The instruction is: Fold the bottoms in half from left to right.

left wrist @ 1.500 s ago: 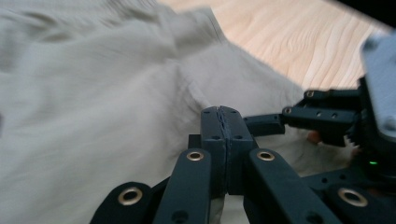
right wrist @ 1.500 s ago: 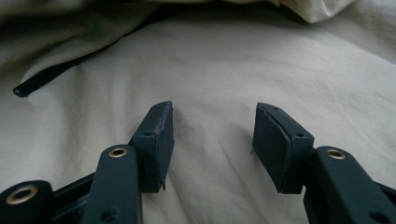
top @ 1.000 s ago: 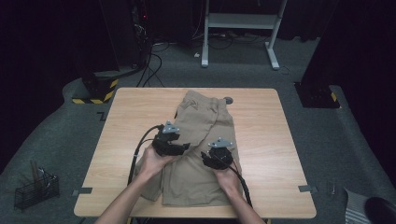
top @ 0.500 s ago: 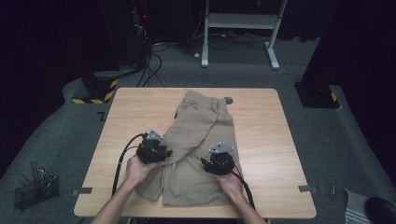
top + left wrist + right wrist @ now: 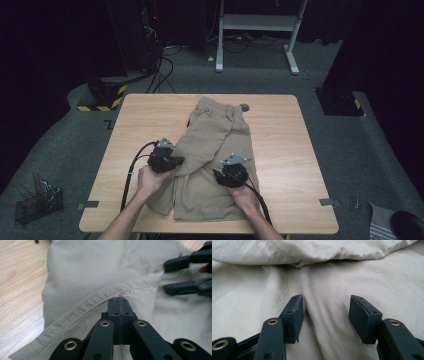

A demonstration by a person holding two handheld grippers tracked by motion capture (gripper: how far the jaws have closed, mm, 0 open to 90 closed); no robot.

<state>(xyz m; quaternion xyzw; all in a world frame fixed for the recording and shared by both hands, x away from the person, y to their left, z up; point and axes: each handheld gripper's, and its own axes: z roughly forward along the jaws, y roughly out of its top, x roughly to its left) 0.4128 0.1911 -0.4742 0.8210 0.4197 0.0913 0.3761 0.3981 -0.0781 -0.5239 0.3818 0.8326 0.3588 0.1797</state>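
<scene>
Setting: a lab or recording studio, dimly lit. A light wooden table (image 5: pixel 280 150) stands alone on grey carpet (image 5: pixel 345 150), with dark surroundings on all sides. Black equipment racks (image 5: pixel 135 35) stand at the back left, and cables (image 5: pixel 165 65) trail from them across the floor. A white metal frame (image 5: pixel 257 22) stands behind. Yellow-black hazard tape (image 5: pixel 102 107) marks a stand base. Tape strips (image 5: pixel 328 202) sit on the table corners. A wire basket (image 5: pixel 37 205) stands on the floor at left.

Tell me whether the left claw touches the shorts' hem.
Touching: the left gripper view shows the left claw shut against the stitched hem of the shorts.
</scene>
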